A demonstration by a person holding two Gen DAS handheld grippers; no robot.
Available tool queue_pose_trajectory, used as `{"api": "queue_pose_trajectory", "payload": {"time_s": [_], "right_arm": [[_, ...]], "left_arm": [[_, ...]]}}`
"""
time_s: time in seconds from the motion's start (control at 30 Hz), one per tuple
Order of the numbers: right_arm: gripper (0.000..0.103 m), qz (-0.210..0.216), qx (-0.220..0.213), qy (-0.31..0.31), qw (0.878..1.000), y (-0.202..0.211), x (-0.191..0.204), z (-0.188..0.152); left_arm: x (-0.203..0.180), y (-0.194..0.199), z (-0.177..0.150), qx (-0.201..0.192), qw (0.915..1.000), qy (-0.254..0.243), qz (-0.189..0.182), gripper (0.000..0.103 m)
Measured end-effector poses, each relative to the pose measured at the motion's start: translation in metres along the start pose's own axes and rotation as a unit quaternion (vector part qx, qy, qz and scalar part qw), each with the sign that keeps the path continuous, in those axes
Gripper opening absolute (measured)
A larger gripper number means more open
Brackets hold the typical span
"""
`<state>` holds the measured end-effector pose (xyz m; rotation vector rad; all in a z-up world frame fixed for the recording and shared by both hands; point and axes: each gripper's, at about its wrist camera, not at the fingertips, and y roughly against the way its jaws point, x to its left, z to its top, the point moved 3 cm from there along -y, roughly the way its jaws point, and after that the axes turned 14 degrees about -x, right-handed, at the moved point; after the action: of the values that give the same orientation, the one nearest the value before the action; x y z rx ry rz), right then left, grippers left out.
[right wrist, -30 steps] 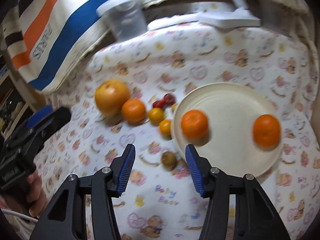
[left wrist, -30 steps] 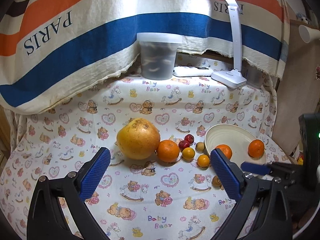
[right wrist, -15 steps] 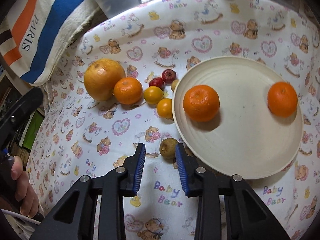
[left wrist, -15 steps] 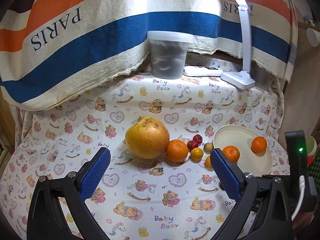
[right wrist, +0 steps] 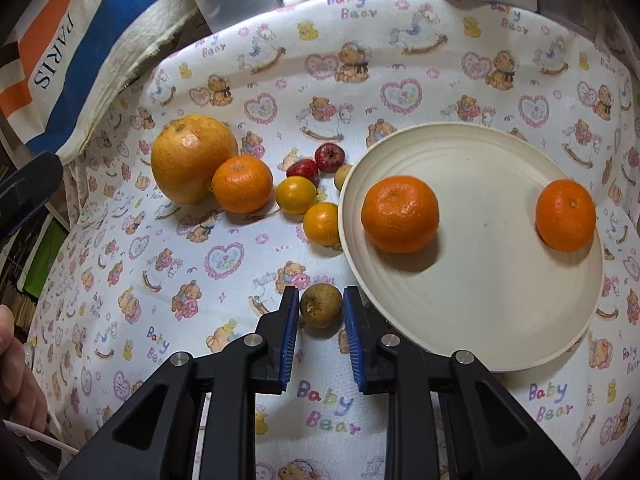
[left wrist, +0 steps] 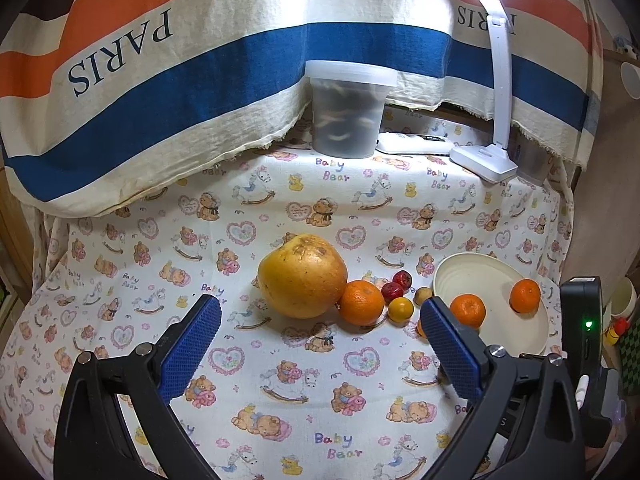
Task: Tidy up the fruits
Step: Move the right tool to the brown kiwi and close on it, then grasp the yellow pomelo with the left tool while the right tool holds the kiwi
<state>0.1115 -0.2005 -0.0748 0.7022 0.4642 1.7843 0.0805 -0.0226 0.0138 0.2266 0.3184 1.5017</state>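
Right gripper [right wrist: 320, 312] has closed around brown fruit [right wrist: 321, 305] beside plate [right wrist: 520, 320].

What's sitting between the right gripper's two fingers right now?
In the right wrist view, a small brownish-green fruit sits between the right gripper's fingers, just left of the cream plate's rim.

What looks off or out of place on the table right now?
Nothing spilled or damaged. The plate holds only two oranges; the other fruit sits loose on the cloth. The right gripper brackets a small brown fruit beside the rim.
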Motion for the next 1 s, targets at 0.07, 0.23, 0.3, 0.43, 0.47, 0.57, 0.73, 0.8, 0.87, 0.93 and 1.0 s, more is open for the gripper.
{"api": "queue_pose_trajectory", "payload": {"time_s": [0.07, 0.23, 0.3, 0.43, 0.47, 0.57, 0.73, 0.8, 0.87, 0.93, 1.0], "right_arm": [[0.025, 0.001, 0.007, -0.003, 1.000, -0.005, 0.000, -0.003], [0.024, -0.021, -0.011, 0.024, 0.999, -0.005, 0.006, -0.005], [0.024, -0.021, -0.009, 0.028, 0.999, -0.005, 0.006, -0.005], [0.024, -0.011, -0.023, 0.014, 1.000, 0.002, 0.003, -0.002], [0.024, -0.005, -0.025, 0.008, 1.000, 0.004, 0.002, 0.000], [0.024, 0.002, -0.045, 0.004, 0.999, 0.013, 0.001, 0.006], [0.024, -0.019, -0.101, 0.011, 0.995, 0.034, -0.006, 0.020], [0.024, -0.035, -0.130, 0.009, 0.991, 0.045, -0.013, 0.027], [0.024, -0.043, -0.146, 0.003, 0.988, 0.050, -0.019, 0.032], [0.024, -0.053, -0.161, 0.000, 0.986, 0.054, -0.025, 0.036], [0.024, -0.065, -0.174, -0.003, 0.983, 0.057, -0.029, 0.038]], "left_arm": [[0.000, -0.002, -0.001, 0.004, 1.0000, 0.001, 0.000, 0.099], [-0.001, -0.008, -0.007, 0.014, 0.9999, 0.000, 0.001, 0.099], [-0.001, -0.009, -0.008, 0.015, 0.9999, -0.002, 0.005, 0.099], [-0.002, -0.011, -0.010, 0.017, 0.9998, -0.004, 0.007, 0.099], [-0.002, -0.012, -0.010, 0.018, 0.9998, -0.004, 0.007, 0.099], [-0.001, -0.012, -0.011, 0.019, 0.9998, -0.004, 0.006, 0.099], [-0.002, -0.013, -0.013, 0.022, 0.9998, -0.004, 0.003, 0.099], [-0.003, -0.014, -0.014, 0.021, 0.9998, -0.006, 0.001, 0.099], [-0.003, -0.015, -0.014, 0.018, 0.9998, -0.008, 0.002, 0.099], [0.002, -0.015, -0.011, 0.008, 1.0000, 0.002, -0.003, 0.099], [0.013, -0.014, -0.005, -0.011, 0.9997, 0.021, 0.004, 0.099]]}}
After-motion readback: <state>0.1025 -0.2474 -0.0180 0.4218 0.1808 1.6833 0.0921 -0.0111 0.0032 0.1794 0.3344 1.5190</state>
